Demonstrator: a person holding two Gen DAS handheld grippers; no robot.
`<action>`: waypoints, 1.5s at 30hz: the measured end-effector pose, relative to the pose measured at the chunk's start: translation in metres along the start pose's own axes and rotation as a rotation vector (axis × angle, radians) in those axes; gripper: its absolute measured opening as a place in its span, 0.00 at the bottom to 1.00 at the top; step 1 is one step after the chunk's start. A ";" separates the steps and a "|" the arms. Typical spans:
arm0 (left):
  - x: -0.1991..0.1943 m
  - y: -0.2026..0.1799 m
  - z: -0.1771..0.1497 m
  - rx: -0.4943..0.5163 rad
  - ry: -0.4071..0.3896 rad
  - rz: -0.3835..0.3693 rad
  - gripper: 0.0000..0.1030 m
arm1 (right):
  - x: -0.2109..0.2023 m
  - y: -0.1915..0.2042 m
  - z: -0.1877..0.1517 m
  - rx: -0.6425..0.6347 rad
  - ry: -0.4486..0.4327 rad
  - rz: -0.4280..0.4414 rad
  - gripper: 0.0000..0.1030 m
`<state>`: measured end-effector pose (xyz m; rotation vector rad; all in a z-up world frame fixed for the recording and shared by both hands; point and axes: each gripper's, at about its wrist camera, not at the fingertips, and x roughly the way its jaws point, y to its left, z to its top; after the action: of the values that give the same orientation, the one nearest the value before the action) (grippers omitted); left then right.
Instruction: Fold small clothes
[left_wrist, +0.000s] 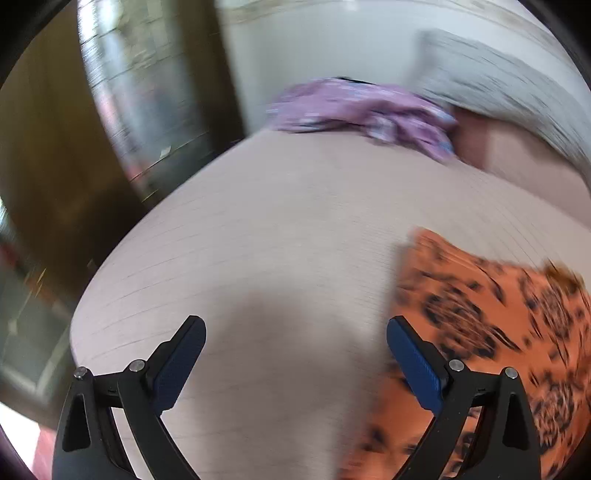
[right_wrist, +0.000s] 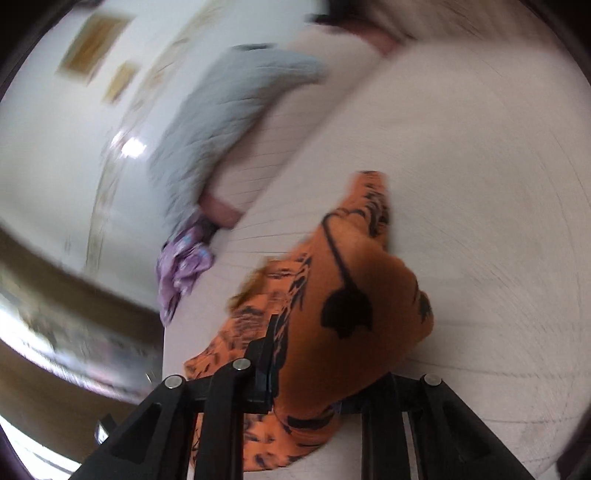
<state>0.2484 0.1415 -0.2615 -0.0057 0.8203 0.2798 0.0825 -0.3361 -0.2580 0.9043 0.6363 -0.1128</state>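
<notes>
An orange garment with black print (left_wrist: 491, 332) lies on the pale bed sheet (left_wrist: 280, 229) at the right of the left wrist view. My left gripper (left_wrist: 295, 339) is open and empty above the bare sheet, just left of the garment. In the right wrist view my right gripper (right_wrist: 295, 354) is shut on the orange garment (right_wrist: 347, 295), whose cloth bunches up over the fingers and hides the right one. A crumpled purple patterned garment (left_wrist: 362, 110) lies farther back by the pillow; it also shows in the right wrist view (right_wrist: 184, 266).
A grey quilted pillow (left_wrist: 509, 92) lies at the head of the bed, also in the right wrist view (right_wrist: 229, 122). The bed's left edge (left_wrist: 110, 266) drops to a dark wooden floor and door. Both views are motion-blurred.
</notes>
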 end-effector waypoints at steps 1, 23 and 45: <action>0.003 0.014 0.002 -0.041 0.003 0.019 0.95 | 0.001 0.022 -0.001 -0.056 0.000 0.003 0.22; 0.010 0.105 -0.004 -0.234 -0.018 -0.068 0.95 | 0.109 0.202 -0.223 -0.720 0.464 0.213 0.79; 0.020 0.013 -0.047 0.090 0.154 -0.202 0.96 | 0.096 0.097 -0.139 -0.601 0.257 0.048 0.38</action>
<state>0.2241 0.1532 -0.3072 -0.0257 0.9768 0.0517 0.1294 -0.1537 -0.3069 0.3519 0.8270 0.2331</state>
